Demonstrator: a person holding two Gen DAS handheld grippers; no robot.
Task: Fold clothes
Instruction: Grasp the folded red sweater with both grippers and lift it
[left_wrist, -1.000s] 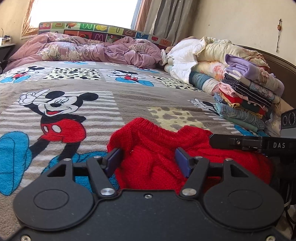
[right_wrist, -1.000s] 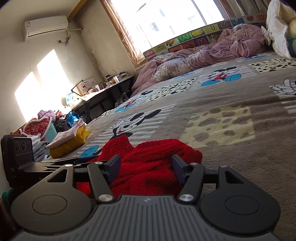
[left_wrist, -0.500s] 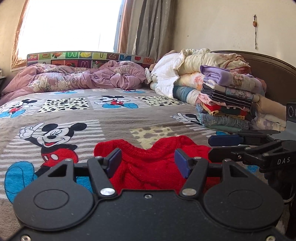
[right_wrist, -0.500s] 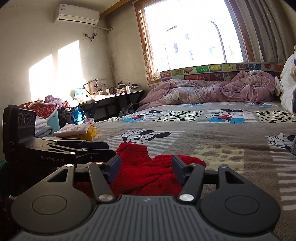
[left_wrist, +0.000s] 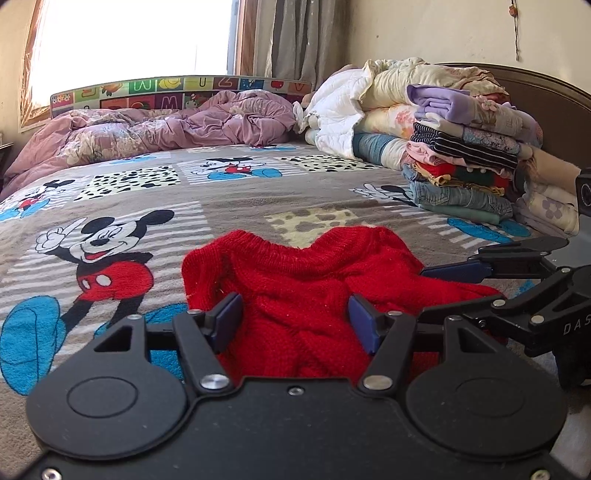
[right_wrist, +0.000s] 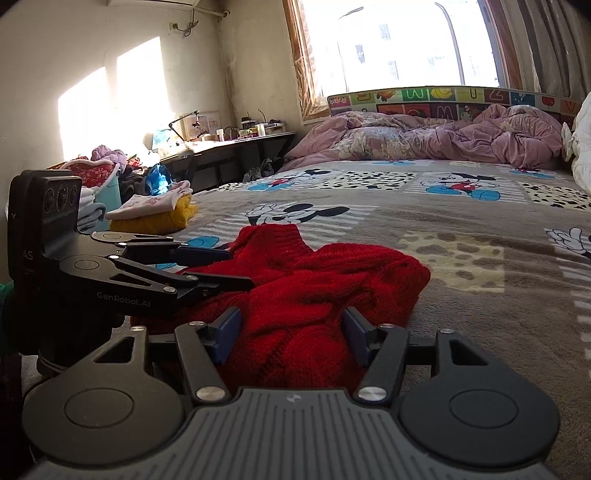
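A red knitted sweater (left_wrist: 306, 280) lies bunched on the Mickey Mouse blanket (left_wrist: 147, 206) near the bed's front edge; it also shows in the right wrist view (right_wrist: 317, 288). My left gripper (left_wrist: 295, 321) is open, its blue pads on either side of the sweater's near part. My right gripper (right_wrist: 288, 332) is open too, straddling the sweater's near edge. Each gripper shows in the other's view, the right one (left_wrist: 480, 273) at the sweater's right side, the left one (right_wrist: 207, 266) at its left side, both with jaws apart.
A tall stack of folded clothes and quilts (left_wrist: 458, 147) stands at the right of the bed. A crumpled purple duvet (left_wrist: 166, 125) lies at the far end. Folded yellow and pink clothes (right_wrist: 155, 214), a basket (right_wrist: 96, 181) and a desk (right_wrist: 229, 147) are at the left.
Both grippers have tilted up and drawn back a little from the sweater, staying open. The right gripper's jaws, shut flat a second ago, now stand apart. The sweater stays bunched on the blanket.
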